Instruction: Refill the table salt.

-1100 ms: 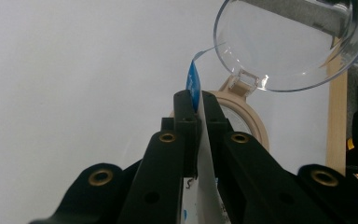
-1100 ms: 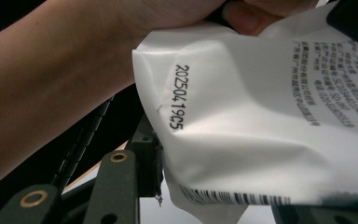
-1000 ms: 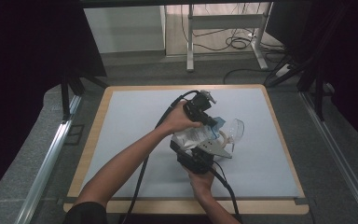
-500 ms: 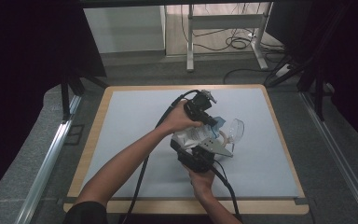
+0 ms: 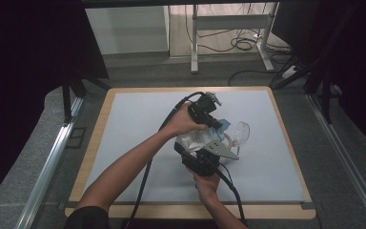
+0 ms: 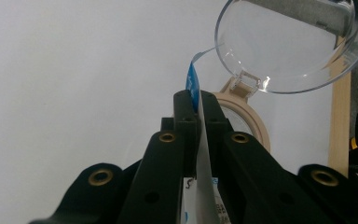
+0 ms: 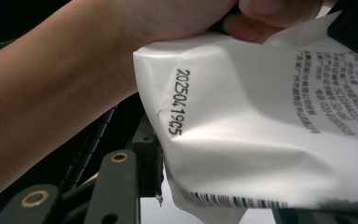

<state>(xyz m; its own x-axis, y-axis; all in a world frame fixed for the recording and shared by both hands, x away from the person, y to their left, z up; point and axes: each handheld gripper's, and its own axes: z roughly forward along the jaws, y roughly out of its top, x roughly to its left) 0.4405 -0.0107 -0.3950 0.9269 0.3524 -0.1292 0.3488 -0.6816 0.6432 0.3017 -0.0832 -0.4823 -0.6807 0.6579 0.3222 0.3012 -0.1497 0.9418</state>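
A white pouch (image 5: pixel 194 138) with black print and a blue top edge hangs over the middle of the table, held from two sides. My left gripper (image 5: pixel 218 124) reaches in from the upper left, and in the left gripper view it (image 6: pixel 195 100) is shut on the pouch's thin blue-and-white top edge (image 6: pixel 192 81). My right gripper (image 5: pixel 205 155) comes up from below; in the right gripper view it (image 7: pixel 242 177) holds the pouch's body (image 7: pixel 261 116) between its jaws. Just beyond lies a clear jar with a beige rim (image 6: pixel 256 126) and a flipped-open clear lid (image 6: pixel 293 42) (image 5: pixel 240 131).
The table has a pale blue-grey mat (image 5: pixel 138 124) inside a wooden border (image 5: pixel 97 138). Both forearms and the trailing black cables (image 5: pixel 147 167) cross its near half. A metal desk frame (image 5: pixel 195 43) and floor cables stand beyond the far edge.
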